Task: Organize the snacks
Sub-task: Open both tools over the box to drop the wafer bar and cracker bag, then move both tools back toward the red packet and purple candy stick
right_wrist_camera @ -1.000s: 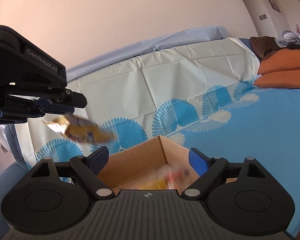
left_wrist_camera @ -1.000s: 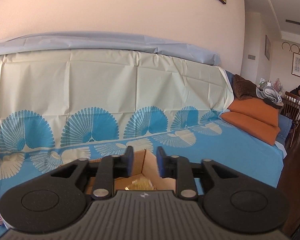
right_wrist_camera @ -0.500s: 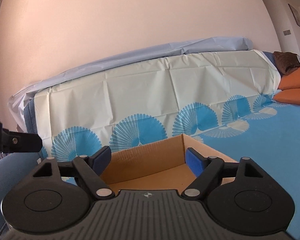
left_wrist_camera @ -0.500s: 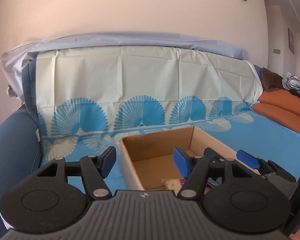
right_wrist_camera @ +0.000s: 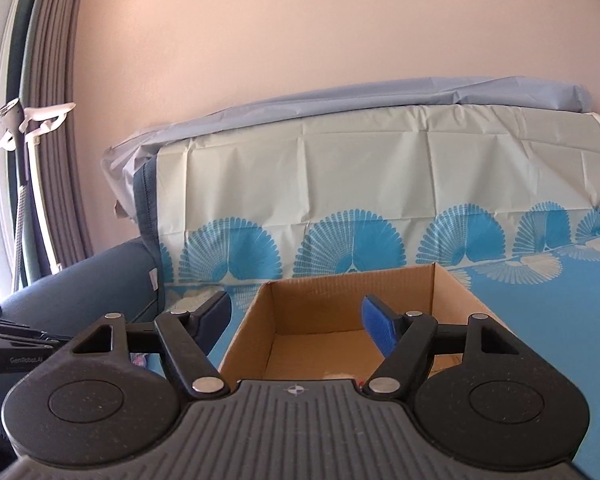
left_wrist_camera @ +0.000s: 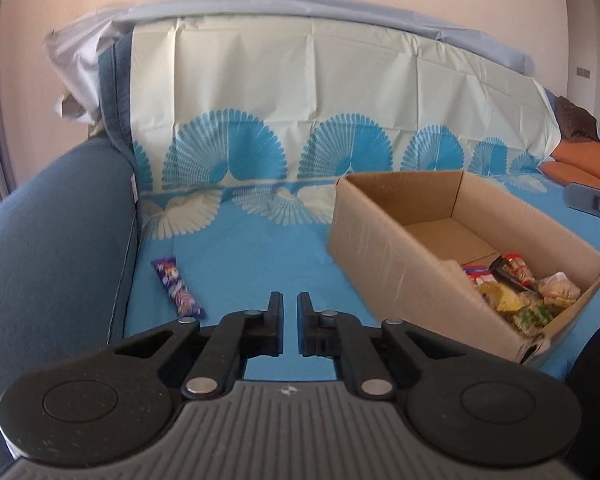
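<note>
Moved: left gripper (left_wrist_camera: 290,308) has swung off the box (left_wrist_camera: 412,264) to the open cover beside it; the box now lies to its right.
Left gripper: jaws have just closed, nearly touching, nothing between them.
Bar: 1 purple bar (left_wrist_camera: 177,287) lies loose just ahead-left of the left gripper, near the sofa arm (left_wrist_camera: 48,248).
Box: several snacks (left_wrist_camera: 520,288) sit in its near corner.
Right gripper (right_wrist_camera: 296,316): jaws have been narrowing yet stand wide, empty, the box straight ahead.
Meaning: likely the bar is the next pick.
Surface: blue fan-print cover (left_wrist_camera: 240,256) over a sofa, pink wall (right_wrist_camera: 300,40) behind, curtain (right_wrist_camera: 56,120) far left.
</note>
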A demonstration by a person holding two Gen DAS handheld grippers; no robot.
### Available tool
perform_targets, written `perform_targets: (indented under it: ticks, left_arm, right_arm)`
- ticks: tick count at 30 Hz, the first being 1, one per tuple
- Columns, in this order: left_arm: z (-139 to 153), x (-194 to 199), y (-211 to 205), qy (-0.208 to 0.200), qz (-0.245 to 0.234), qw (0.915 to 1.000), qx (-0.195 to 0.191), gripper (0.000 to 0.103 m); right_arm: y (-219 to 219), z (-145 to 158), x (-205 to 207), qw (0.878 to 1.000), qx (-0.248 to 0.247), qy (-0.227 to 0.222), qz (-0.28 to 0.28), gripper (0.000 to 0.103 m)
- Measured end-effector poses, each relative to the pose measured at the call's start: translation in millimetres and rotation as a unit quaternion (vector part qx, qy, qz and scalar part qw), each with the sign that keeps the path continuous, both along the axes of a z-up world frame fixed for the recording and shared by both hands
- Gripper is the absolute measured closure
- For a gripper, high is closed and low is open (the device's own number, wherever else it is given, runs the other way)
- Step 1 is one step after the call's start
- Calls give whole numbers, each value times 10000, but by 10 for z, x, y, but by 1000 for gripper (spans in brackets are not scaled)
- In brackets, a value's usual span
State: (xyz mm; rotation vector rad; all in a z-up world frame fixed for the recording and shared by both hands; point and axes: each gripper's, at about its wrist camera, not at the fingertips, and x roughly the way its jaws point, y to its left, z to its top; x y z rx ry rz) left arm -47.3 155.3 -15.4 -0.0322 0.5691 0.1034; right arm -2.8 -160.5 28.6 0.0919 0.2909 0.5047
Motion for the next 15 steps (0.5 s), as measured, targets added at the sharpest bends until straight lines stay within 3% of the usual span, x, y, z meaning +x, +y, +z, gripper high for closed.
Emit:
perform_targets:
  ticks: [3,5,10,13,15]
  left_arm:
    - [-349,40,270,595,560,9951,-563,96]
    - [-335,63,351,465,699,9942,-674,95]
    - [-469,235,559,845,1226,9856,-795,93]
    - [-564,350,764,1045,1775,9739,-959,74]
    - [-650,458,851,1298,2285,9613,-828,42]
  right_arm:
    - [-42,-100,-70,9997,-149,183,-53,32]
    - [-8,-104,-73,9996,-157,138,-167,32]
    - [176,-232,10,9986,-280,400,-220,31]
    - [266,-280,3,9982,-460,377,-94,32]
    - [292,-283,-28,9979,-565,308,-37,32]
